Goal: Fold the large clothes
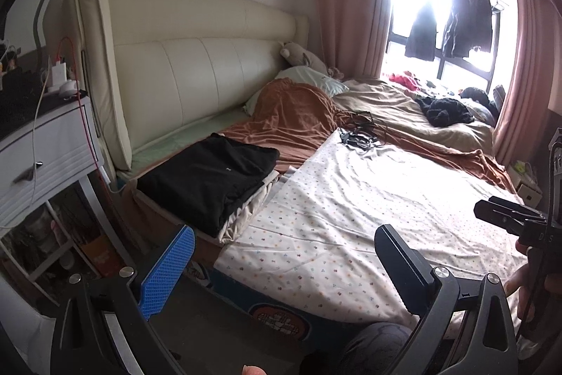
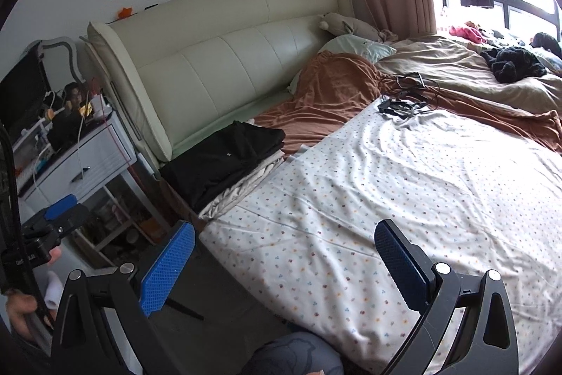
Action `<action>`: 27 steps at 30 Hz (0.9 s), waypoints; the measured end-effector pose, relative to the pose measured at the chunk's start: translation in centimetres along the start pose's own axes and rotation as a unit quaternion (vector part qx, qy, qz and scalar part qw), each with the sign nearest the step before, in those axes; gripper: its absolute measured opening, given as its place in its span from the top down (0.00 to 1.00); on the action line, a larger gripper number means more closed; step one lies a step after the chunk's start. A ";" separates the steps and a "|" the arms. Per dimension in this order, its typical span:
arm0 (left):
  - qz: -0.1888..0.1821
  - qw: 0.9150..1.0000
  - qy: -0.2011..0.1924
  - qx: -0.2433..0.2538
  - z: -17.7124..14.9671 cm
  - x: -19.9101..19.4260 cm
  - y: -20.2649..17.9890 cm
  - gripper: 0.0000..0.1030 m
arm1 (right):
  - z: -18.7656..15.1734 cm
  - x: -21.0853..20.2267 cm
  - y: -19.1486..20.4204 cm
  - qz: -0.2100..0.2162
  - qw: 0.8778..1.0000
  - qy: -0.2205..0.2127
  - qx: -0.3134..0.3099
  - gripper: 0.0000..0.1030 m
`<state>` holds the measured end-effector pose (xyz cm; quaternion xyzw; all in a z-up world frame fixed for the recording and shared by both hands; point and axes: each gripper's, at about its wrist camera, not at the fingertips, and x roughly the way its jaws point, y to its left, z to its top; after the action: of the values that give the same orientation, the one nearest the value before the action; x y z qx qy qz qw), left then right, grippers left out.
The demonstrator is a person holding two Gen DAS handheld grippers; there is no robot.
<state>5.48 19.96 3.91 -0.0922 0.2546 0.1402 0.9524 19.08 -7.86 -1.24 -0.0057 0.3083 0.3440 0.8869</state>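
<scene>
Hovering level over bed (image 1: 351,199), jaws apparently spread.

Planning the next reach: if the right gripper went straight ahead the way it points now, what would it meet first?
The right gripper, jaws open and empty, points over the dotted white sheet. Going straight on, it would probably land on that bare sheet first. The folded black garment lies off to the left of that line, though depth is uncertain.

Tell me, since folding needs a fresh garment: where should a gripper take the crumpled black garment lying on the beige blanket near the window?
Probably pinch a raised ridge on top of the crumpled black garment, coming from above on the near side. It lies bunched, no flat edge or hem is visible, and upstanding folds suit open fingers like the right gripper's.
</scene>
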 end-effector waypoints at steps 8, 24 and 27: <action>-0.014 0.999 -0.024 0.020 -3.1 -4.0 -1.1 0.00 | -4.1 -4.2 0.5 -0.032 0.999 -0.024 -0.005 0.01; -0.024 0.998 -0.050 0.032 -10.3 -9.0 0.1 0.00 | -13.8 -9.7 2.1 -0.064 0.997 -0.048 0.015 0.01; -0.021 0.998 -0.050 0.031 -11.2 -9.6 0.4 0.00 | -15.0 -10.7 2.3 -0.066 0.996 -0.053 0.012 0.01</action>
<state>-7.75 15.44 -0.80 -0.0613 0.2093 0.1168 0.9689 3.40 -15.94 -7.08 0.0032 0.2643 0.2807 0.9227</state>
